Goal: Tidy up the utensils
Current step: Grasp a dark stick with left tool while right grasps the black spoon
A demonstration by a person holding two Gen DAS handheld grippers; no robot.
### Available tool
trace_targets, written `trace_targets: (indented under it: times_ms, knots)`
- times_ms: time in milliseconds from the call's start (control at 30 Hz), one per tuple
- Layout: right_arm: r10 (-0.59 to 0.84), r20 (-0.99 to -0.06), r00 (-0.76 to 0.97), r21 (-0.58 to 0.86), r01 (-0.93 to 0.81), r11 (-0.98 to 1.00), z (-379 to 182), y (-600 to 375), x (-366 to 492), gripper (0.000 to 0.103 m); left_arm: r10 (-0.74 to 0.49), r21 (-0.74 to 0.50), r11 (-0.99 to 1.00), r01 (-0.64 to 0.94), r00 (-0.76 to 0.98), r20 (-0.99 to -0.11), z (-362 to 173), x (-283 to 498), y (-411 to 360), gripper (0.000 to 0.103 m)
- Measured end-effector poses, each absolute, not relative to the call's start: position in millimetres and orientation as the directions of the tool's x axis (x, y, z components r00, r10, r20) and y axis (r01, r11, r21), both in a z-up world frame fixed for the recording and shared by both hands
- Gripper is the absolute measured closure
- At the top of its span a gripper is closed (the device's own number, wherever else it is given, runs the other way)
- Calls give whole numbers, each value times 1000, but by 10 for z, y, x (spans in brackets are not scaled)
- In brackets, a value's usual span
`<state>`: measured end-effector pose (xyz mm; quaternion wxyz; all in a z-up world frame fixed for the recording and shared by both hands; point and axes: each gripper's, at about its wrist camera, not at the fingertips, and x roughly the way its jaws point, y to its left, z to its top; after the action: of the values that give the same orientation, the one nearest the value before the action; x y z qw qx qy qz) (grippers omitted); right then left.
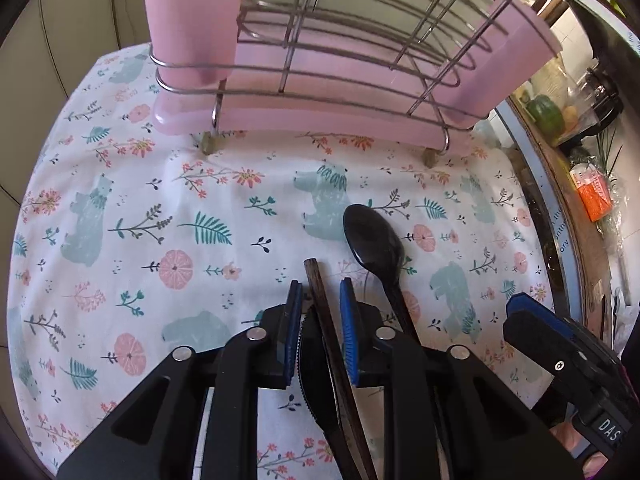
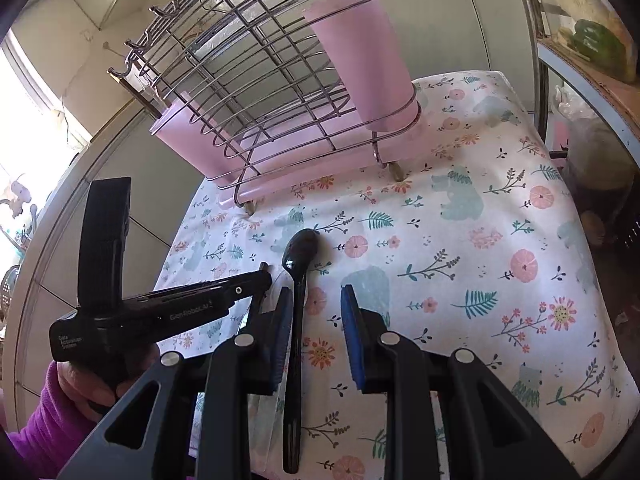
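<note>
I am at the pick-up step: my left gripper (image 1: 320,292) is tipped down over the tablecloth (image 1: 200,208) with a brown chopstick (image 1: 320,304) running between its blue pads, which stand narrow but, as far as I can see, are not yet pressing on it; there is a slim gap on each side. A dark serrated piece, perhaps a knife, lies under it, though I cannot tell for sure. The chopstick's long axis runs from the near edge of the table towards the dish rack (image 1: 340,60), its tip pointing at the rack. Just to its right lies the black spoon (image 1: 374,244), bowl towards the rack, handle back to the near edge, roughly parallel. My right gripper (image 2: 316,300) hangs over that spoon with its jaws partly open and nothing held; the handle lies just beside the left pad. Next, I judge, I must finish the pinch on the chopstick, lift it clear and carry it to the pink cup (image 2: 364,60) at the rack's end.
</note>
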<state>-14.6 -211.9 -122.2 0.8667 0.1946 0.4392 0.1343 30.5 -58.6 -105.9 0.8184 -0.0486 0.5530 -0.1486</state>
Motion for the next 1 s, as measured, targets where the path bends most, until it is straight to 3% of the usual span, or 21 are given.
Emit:
trace_targets:
  times_ms: [133,267,767,1000]
  knots:
    - [441,-717,540,489,-62,870,-1271,-2131,59,78,-350,-310,936,168,333,-876,-1036,315,-485,96]
    - [486,-718,498,531,-59,845,-1329,-2100,292,64,-397,-373,917,138,368,-841,-880,259,-287,97]
    - [558,-766,318,592,12,806,-1709,-1951,994,64,-455,-433,886,167,501,-736,-357,64,33,97]
    - [585,-759,285,613,12,790,-1763,-1907,1046,80,-461,-437,882,176,517,-722,-312,16,17,97]
